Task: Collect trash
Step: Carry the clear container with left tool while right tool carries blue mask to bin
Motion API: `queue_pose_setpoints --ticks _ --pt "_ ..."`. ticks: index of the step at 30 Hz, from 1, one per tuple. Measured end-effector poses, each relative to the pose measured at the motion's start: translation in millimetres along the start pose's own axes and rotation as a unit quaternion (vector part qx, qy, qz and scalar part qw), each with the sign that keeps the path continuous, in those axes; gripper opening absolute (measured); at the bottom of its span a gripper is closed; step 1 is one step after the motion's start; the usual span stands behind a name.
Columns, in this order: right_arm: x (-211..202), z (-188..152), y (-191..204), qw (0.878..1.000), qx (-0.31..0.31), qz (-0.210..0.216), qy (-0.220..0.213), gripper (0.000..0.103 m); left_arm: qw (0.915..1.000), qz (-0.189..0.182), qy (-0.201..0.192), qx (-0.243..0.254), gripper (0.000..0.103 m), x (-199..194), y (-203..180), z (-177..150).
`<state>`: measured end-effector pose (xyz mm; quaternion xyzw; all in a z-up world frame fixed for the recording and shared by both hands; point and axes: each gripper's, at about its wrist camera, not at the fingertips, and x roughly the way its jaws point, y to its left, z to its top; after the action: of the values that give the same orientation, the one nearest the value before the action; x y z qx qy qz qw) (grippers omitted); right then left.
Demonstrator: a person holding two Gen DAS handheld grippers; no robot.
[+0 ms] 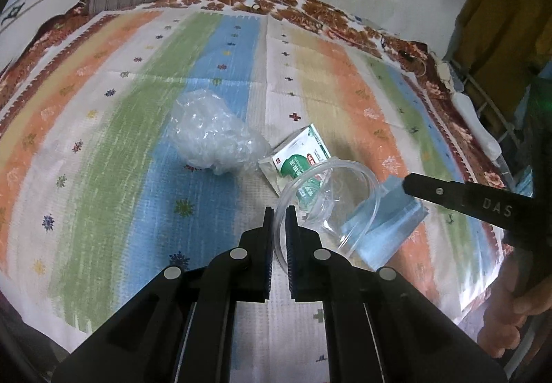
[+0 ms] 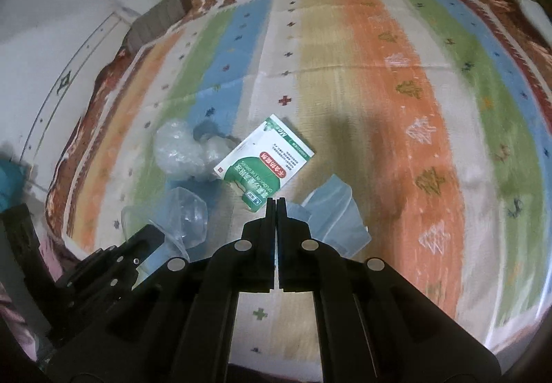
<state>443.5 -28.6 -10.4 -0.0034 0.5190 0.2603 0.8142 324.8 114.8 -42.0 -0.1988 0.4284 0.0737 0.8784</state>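
left gripper (image 1: 280,210) is pinched nearly shut on the rim of a clear plastic cup (image 1: 327,197), one finger inside the wall and one outside; the cup hangs tilted with its mouth up toward the camera, probably held that way to serve as the catch-all for the smaller scraps. in the right wrist view the same cup (image 2: 183,217) sits at lower left, with the left tool's black body below it. right gripper (image 2: 276,202) has its jaws pressed together with only a hairline gap; nothing is visibly caught between the fingertips, though they hover at the near edge of a pale blue plastic bag (image 2: 331,214), so contact with the film cannot be ruled out. the bag lies flat on the striped bedspread (image 1: 103,128), partly behind the cup in the left view (image 1: 386,224). a green-and-white sachet (image 2: 265,162) lies flat just beyond the right fingertips, touching or nearly touching the bag's corner. a crumpled clear plastic wrap (image 1: 210,134) rests beside the sachet, further left. judgement: task is early, three loose items are on the bed; the next pick likely needs the right jaws opened first, and thin film may slip or drag the sachet.
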Motion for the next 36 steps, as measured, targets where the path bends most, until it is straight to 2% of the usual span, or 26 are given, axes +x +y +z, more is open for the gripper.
queue_pose_setpoints --ticks 7,12,15,21,29,36 --pt "-44.1 -19.6 20.2 0.999 -0.034 -0.011 -0.036 0.000 0.9995 -0.021 -0.011 -0.023 0.006 -27.5 8.1 3.2" --pt "-59.1 -38.9 25.1 0.998 -0.048 -0.006 -0.038 0.000 0.9989 -0.033 -0.005 -0.034 0.006 -48.4 9.7 -0.6" --pt "-71.7 -53.4 32.9 0.996 -0.069 -0.007 -0.047 0.000 0.9989 -0.034 0.014 -0.028 0.006 -53.3 6.5 -6.3" --pt "-90.5 -78.6 40.4 0.995 -0.083 0.006 -0.051 0.000 0.9979 -0.049 0.013 -0.041 0.006 -73.8 8.3 -16.5" --pt "-115.6 -106.6 48.8 0.993 -0.097 0.026 -0.062 0.000 0.9980 -0.051 0.018 -0.033 0.006 -95.2 -0.3 -37.1" --pt "-129.0 -132.8 52.1 0.991 -0.113 0.025 -0.067 0.000 0.9983 -0.053 0.015 -0.019 0.006 -113.9 -11.2 -61.0"
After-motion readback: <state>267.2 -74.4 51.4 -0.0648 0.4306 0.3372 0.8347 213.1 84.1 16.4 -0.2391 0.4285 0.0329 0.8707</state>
